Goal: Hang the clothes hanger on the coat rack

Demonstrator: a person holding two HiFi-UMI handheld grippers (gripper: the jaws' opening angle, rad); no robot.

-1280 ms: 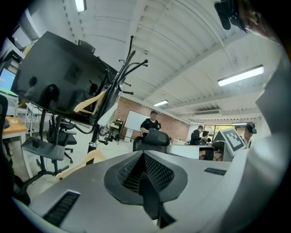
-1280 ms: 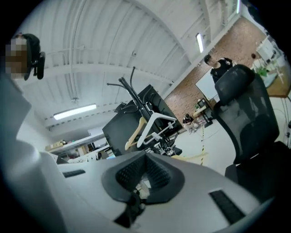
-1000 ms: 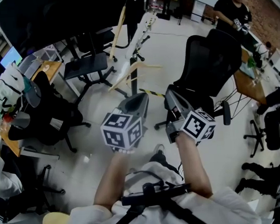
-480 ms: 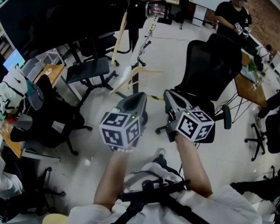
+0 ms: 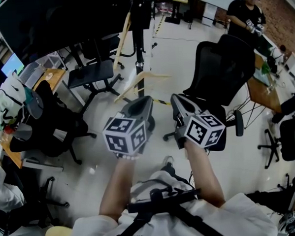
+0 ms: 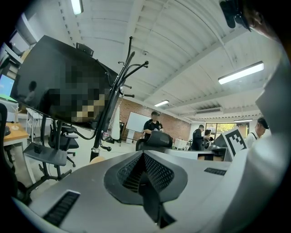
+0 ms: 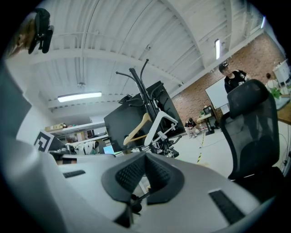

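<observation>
I hold both tools out level in front of me, side by side, with their marker cubes nearest my chest. My left tool (image 5: 142,103) has its two jaws brought together, the ribbed pads meeting in a tight V with nothing between them. My right tool (image 5: 178,101) is the same, pads pressed flat against each other and carrying nothing. The wooden clothes hanger (image 7: 135,132) is not in either tool. It hangs on the coat rack (image 7: 139,87) at about 12 o'clock from my tools, its hook up by the black pole and its arms sloping down to either side. A white hanger (image 7: 160,122) hangs just beside it on the same rack, toward 1 o'clock in the right gripper view. In the head view the rack's pole rises from the pale floor (image 5: 183,49) straight ahead of the gap between my tools. A black office chair (image 5: 223,66) stands at 2 o'clock. A person (image 5: 243,11) in dark clothes stands well beyond it, by a counter at the far wall.
</observation>
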